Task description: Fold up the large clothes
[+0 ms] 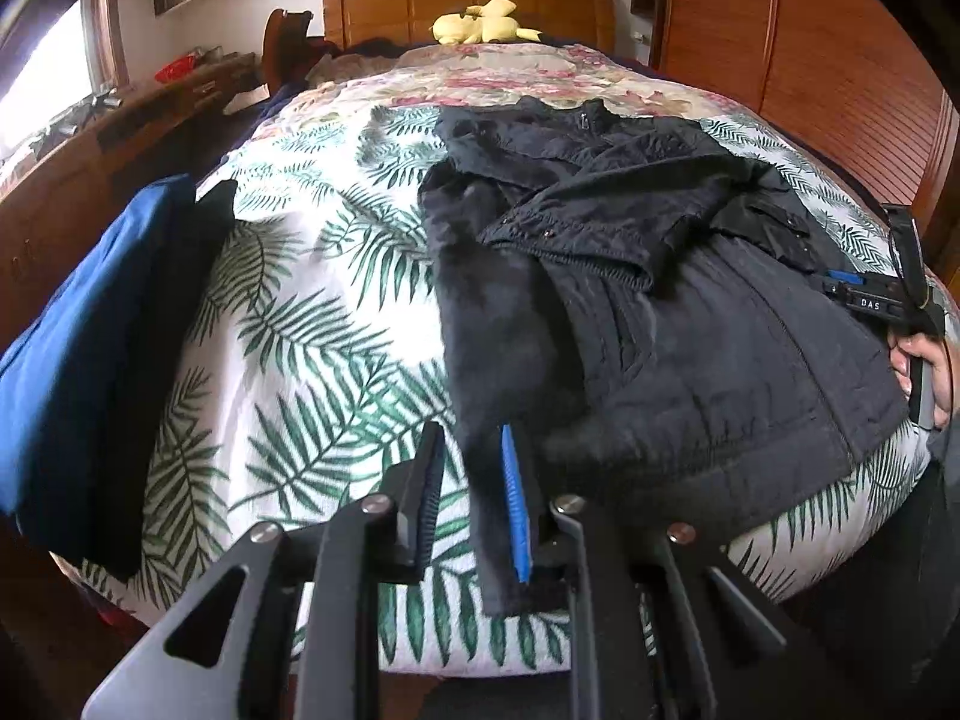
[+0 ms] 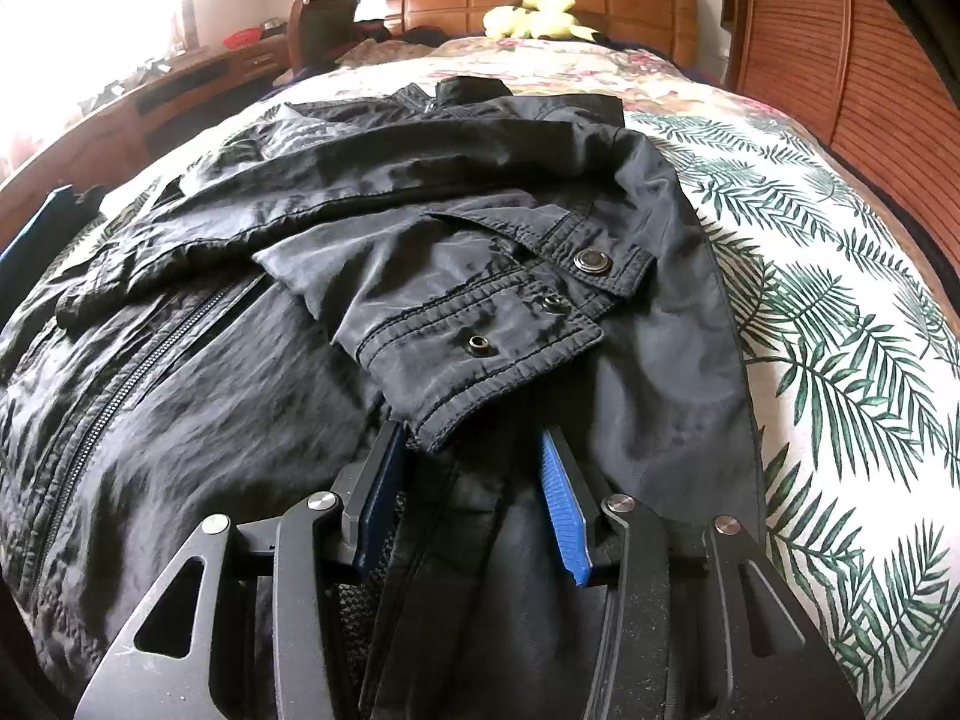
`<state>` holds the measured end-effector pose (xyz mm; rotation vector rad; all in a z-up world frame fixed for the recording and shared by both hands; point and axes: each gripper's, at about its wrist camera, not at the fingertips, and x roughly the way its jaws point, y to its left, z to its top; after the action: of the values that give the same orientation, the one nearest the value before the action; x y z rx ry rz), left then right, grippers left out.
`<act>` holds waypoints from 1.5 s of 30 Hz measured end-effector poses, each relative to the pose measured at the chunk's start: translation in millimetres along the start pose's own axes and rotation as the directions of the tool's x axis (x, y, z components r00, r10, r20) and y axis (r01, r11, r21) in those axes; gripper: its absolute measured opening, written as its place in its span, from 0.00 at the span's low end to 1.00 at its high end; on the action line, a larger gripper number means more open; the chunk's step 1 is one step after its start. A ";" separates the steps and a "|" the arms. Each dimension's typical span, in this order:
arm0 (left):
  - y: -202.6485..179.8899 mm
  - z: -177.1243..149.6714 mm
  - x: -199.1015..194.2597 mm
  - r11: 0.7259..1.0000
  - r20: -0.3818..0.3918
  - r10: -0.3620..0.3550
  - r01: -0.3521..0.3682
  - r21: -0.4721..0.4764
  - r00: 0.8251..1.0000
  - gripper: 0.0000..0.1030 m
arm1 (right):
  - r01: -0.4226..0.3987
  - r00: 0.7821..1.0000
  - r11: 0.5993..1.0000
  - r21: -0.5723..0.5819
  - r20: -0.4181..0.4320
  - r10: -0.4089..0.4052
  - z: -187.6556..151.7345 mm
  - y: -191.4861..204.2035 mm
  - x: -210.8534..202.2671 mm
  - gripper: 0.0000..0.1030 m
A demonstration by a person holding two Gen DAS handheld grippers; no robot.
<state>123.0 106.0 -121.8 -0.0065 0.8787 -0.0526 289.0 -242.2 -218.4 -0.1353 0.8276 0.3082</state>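
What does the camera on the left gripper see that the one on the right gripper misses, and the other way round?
Only the left wrist view shows the folded blue garment at the bed's left side, and the person's hand holding the right gripper on the jacket's far edge. Only the right wrist view shows the sleeve cuff with its metal snaps up close. Both show the black jacket, the leaf-print bedcover and the yellow plush toy by the headboard.

Left tongs (image 1: 465,498) angled downward, jaws slightly parted; right tongs (image 2: 474,504) angled downward, jaws apart, gripped by a hand (image 1: 921,372).
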 end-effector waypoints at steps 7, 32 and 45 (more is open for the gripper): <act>11.7 -13.6 17.3 0.999 -0.032 -0.030 0.029 -0.031 0.999 0.21 | 0.028 1.000 0.999 -0.014 -0.003 -0.028 0.1 3.1 -0.4 0.46; -0.1 -40.1 -1.4 0.996 -0.026 -0.092 0.093 0.017 0.995 0.26 | 0.093 0.992 0.996 0.011 -0.086 -0.092 -89.5 -34.3 -115.1 0.48; -2.0 -37.7 11.7 0.999 -0.017 -0.039 0.039 0.016 0.999 0.31 | 0.077 0.992 0.997 -0.003 -0.100 -0.077 -98.7 -28.0 -111.6 0.49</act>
<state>101.3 104.1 -154.8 -0.0080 0.8947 -0.0963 157.8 -316.4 -201.9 -0.1825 0.9193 0.2292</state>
